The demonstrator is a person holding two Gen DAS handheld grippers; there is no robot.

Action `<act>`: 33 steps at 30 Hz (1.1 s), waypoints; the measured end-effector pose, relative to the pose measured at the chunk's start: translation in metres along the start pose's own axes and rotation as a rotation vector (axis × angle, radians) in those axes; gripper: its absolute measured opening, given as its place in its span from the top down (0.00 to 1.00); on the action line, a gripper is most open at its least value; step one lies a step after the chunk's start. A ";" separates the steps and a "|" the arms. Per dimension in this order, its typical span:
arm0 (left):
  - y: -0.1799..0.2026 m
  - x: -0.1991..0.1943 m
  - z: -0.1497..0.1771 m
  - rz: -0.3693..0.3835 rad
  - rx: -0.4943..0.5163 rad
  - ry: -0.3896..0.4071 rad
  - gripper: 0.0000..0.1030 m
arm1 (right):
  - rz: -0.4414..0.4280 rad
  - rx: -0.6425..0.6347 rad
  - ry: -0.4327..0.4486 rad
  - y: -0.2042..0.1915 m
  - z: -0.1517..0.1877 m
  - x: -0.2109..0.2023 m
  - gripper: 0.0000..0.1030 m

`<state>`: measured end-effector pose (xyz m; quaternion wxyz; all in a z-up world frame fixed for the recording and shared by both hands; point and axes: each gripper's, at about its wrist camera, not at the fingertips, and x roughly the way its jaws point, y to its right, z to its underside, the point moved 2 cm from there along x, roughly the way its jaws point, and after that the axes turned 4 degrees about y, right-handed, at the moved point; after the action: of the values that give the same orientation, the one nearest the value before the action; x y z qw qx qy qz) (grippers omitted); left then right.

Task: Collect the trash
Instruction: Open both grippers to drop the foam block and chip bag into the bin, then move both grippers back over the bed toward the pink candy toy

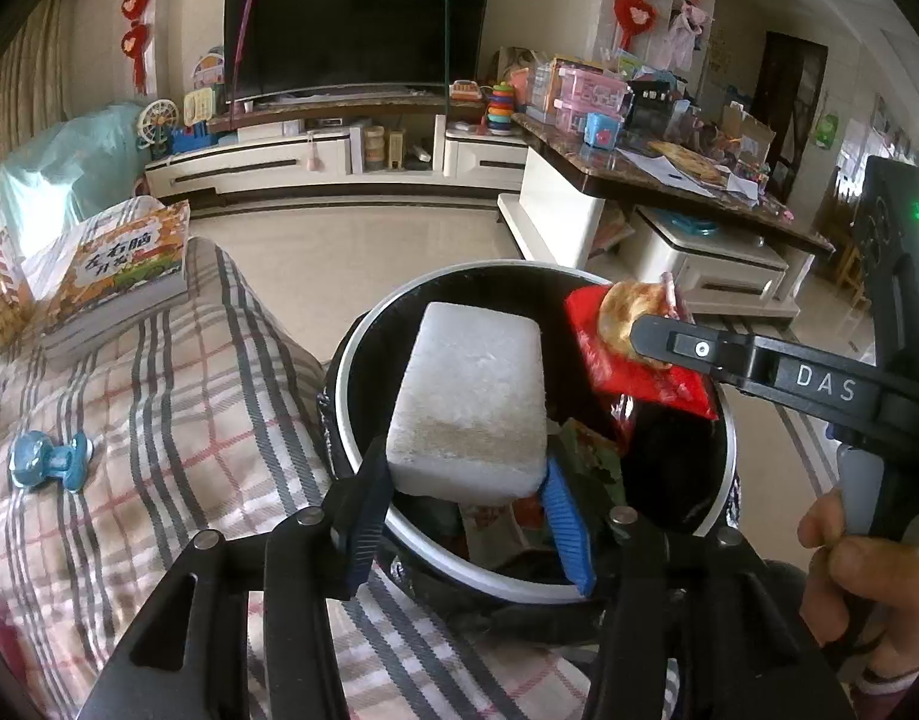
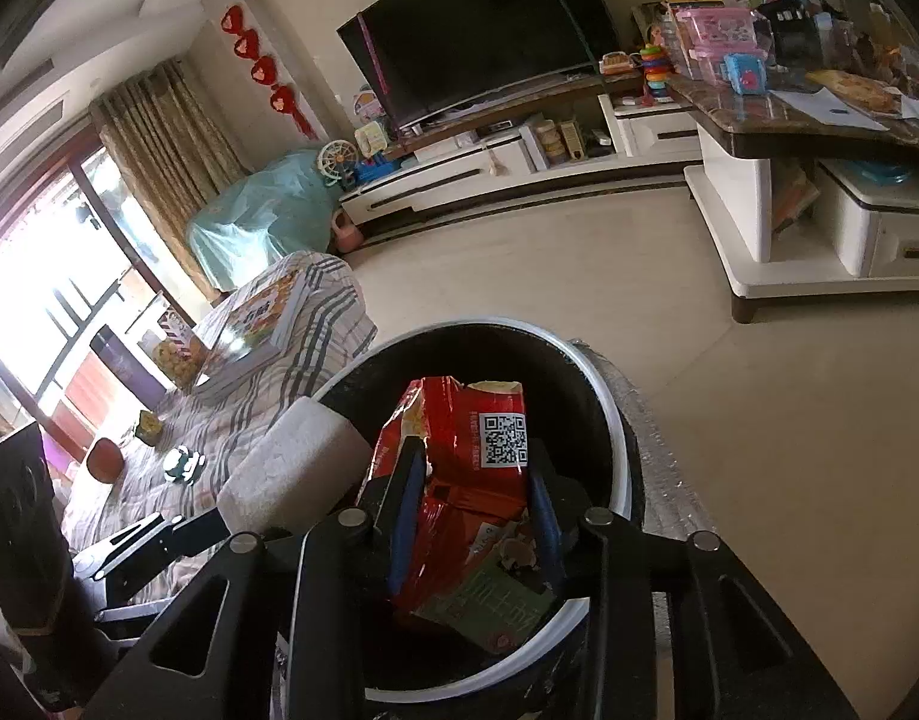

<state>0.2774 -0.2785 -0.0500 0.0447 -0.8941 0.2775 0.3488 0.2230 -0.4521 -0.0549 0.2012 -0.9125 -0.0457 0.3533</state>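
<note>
A round black trash bin with a white rim [image 1: 363, 324] stands beside the plaid-covered sofa; it also shows in the right wrist view [image 2: 609, 408]. My left gripper [image 1: 468, 489] is shut on a white foam block [image 1: 471, 396] and holds it over the bin's mouth. The block also shows in the right wrist view [image 2: 291, 462]. My right gripper [image 2: 477, 516] is shut on a red snack wrapper with a QR code [image 2: 459, 438], held over the bin. In the left wrist view the wrapper [image 1: 609, 354] hangs at the bin's right side. More wrappers lie inside the bin.
A plaid sofa cover [image 1: 159, 420] carries a book [image 1: 117, 276], a blue toy [image 1: 48, 459] and snack packets. A TV stand [image 1: 339, 150] and a cluttered marble-topped table [image 1: 669, 180] stand across the tiled floor [image 2: 579, 264].
</note>
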 end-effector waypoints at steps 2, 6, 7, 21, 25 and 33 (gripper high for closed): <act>-0.001 -0.002 0.000 -0.001 -0.005 0.004 0.52 | -0.003 0.013 0.008 0.002 -0.002 -0.003 0.42; -0.004 -0.007 0.003 -0.006 -0.018 0.008 0.47 | -0.009 0.021 0.030 0.002 -0.003 -0.010 0.21; -0.005 -0.010 0.004 -0.007 -0.025 0.009 0.44 | -0.011 0.023 0.031 0.002 -0.003 -0.011 0.21; -0.036 -0.061 0.038 -0.095 -0.127 0.060 0.26 | -0.098 0.054 0.042 -0.023 0.011 -0.028 0.11; -0.043 -0.079 0.050 -0.135 -0.152 0.069 0.26 | -0.116 0.032 0.046 -0.036 0.016 -0.031 0.10; -0.063 -0.111 0.069 -0.203 -0.198 0.089 0.22 | -0.165 -0.027 0.032 -0.076 0.030 -0.031 0.07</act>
<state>0.2022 -0.1546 -0.0374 -0.0211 -0.9321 0.1517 0.3281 0.1842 -0.3799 -0.0250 0.2178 -0.9138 -0.1223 0.3204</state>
